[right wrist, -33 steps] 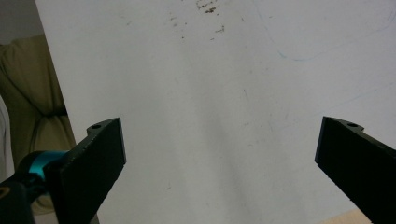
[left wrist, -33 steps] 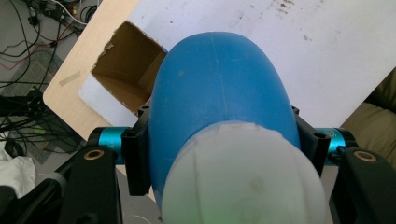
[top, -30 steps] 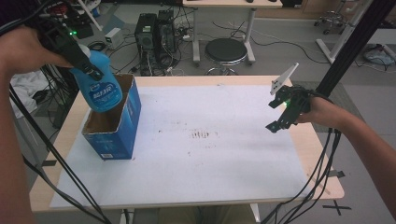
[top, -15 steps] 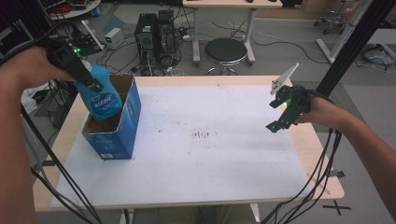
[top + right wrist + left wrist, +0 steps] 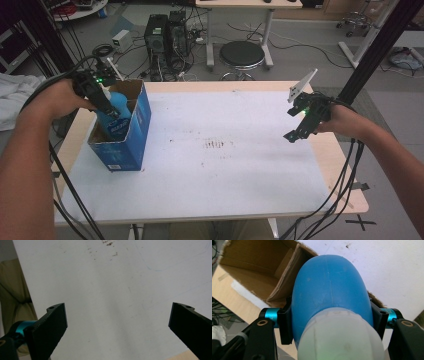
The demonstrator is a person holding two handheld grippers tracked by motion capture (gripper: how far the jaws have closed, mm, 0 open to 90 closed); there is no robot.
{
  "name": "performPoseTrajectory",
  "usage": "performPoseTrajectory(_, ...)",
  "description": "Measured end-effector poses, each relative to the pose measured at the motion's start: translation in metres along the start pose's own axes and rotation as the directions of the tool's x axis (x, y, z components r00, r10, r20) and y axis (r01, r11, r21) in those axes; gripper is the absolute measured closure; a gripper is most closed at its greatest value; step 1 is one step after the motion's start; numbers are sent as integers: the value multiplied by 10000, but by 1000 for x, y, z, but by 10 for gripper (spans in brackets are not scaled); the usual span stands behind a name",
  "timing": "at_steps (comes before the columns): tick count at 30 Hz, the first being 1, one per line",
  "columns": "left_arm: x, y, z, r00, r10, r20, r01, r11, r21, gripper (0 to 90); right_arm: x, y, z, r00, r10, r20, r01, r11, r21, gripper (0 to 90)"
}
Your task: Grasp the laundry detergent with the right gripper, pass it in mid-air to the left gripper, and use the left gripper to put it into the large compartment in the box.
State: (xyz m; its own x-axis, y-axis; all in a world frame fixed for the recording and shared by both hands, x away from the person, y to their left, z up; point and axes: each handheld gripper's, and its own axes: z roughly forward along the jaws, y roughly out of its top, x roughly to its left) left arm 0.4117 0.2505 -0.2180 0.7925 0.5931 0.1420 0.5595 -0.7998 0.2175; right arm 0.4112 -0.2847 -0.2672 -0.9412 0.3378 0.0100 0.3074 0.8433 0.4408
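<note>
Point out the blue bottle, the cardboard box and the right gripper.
blue bottle (image 5: 329, 287): left gripper view, on its rounded blue body.
cardboard box (image 5: 132, 137): high view, on its blue outer wall.
right gripper (image 5: 117, 326): right gripper view, midway between its open jaws.

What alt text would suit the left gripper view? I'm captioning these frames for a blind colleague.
A blue bottle with a white cap is clamped between the two black jaws of the left gripper, seen from the cap end. Beyond it lies an open cardboard box with a brown inside, and a white table with a few dark specks.
</note>
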Motion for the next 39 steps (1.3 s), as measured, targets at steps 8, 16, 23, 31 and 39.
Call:
performPoseTrajectory(8, -1, -7, 33, 9998, -49, 214, 46, 9999, 128, 375, 0, -2, 0, 9999, 114, 16, -114, 9999, -61, 12)
performPoseTrajectory(16, 0, -12, 52, 9992, -76, 384, 64, 9995, 307, 375, -1, -2, -1, 9998, 199, 67, -199, 9998, -101, 12)
performPoseTrajectory(23, 1, -15, 65, 9982, -117, 582, 92, 9990, 436, 375, 0, -2, -1, 9997, 219, 129, -218, 9997, -75, 12)
performPoseTrajectory(31, 5, -15, 67, 9966, -450, 687, 426, 9985, 358, 374, 1, -3, -1, 9997, 203, 144, -201, 9997, -109, 12)
performPoseTrajectory(39, 5, -16, 67, 9971, -554, 527, 536, 9979, 358, 351, 2, -5, -1, 9995, 283, 135, -281, 9995, -136, 12)
